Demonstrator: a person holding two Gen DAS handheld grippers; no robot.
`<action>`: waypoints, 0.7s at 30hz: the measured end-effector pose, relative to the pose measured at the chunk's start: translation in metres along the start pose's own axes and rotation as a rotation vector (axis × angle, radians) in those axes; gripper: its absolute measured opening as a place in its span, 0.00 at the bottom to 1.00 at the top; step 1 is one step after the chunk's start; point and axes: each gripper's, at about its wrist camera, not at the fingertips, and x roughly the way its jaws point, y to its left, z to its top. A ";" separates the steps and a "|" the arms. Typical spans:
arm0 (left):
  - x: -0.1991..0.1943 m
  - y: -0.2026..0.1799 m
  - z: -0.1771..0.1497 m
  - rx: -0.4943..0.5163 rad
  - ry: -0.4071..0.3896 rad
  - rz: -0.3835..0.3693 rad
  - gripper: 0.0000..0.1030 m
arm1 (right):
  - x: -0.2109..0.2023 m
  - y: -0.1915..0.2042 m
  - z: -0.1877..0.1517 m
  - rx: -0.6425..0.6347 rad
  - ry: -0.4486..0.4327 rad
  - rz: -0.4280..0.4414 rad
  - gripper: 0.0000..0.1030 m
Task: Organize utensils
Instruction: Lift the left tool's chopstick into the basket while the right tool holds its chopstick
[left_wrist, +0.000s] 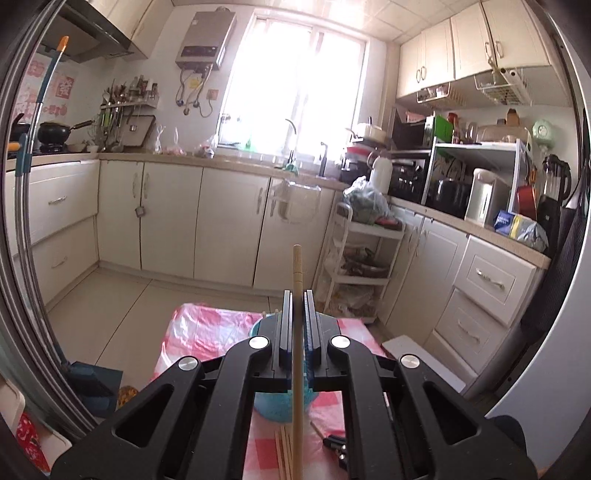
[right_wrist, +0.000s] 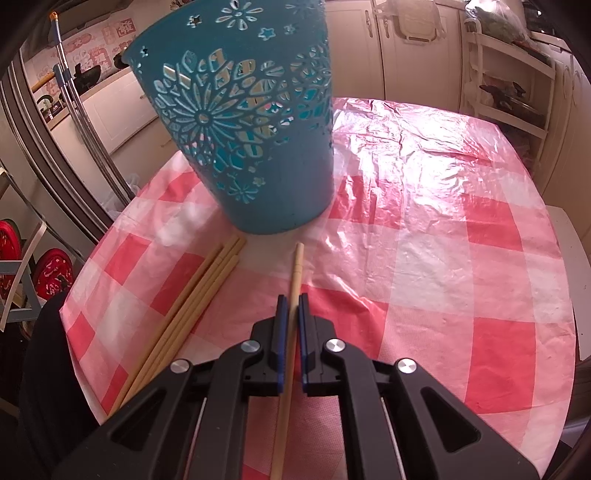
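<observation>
Left claw (left_wrist: 297, 295) is clamped on one chopstick (left_wrist: 297, 280), raised level above the blue holder (left_wrist: 275, 406); tip it upright over the rim before dropping. Right claw (right_wrist: 291, 299) pinches another chopstick (right_wrist: 296, 266) low on the counter (right_wrist: 443, 258), just short of the holder's base. Loose chopsticks (right_wrist: 207, 288) lie by the near-left edge; the right side offers open room.

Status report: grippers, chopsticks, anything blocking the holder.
Left gripper shut on one chopstick, raised. Right gripper shut on another chopstick, low over table. Loose chopsticks beside teal holder. Nothing blocking.
</observation>
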 end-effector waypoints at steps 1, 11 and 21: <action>0.004 -0.001 0.005 -0.003 -0.025 0.001 0.05 | 0.000 -0.001 0.000 0.003 0.000 0.002 0.05; 0.078 0.000 0.032 -0.091 -0.155 0.033 0.05 | -0.001 -0.010 0.000 0.041 -0.003 0.042 0.05; 0.152 0.005 0.021 -0.132 -0.166 0.106 0.05 | -0.002 -0.019 0.000 0.068 -0.004 0.081 0.05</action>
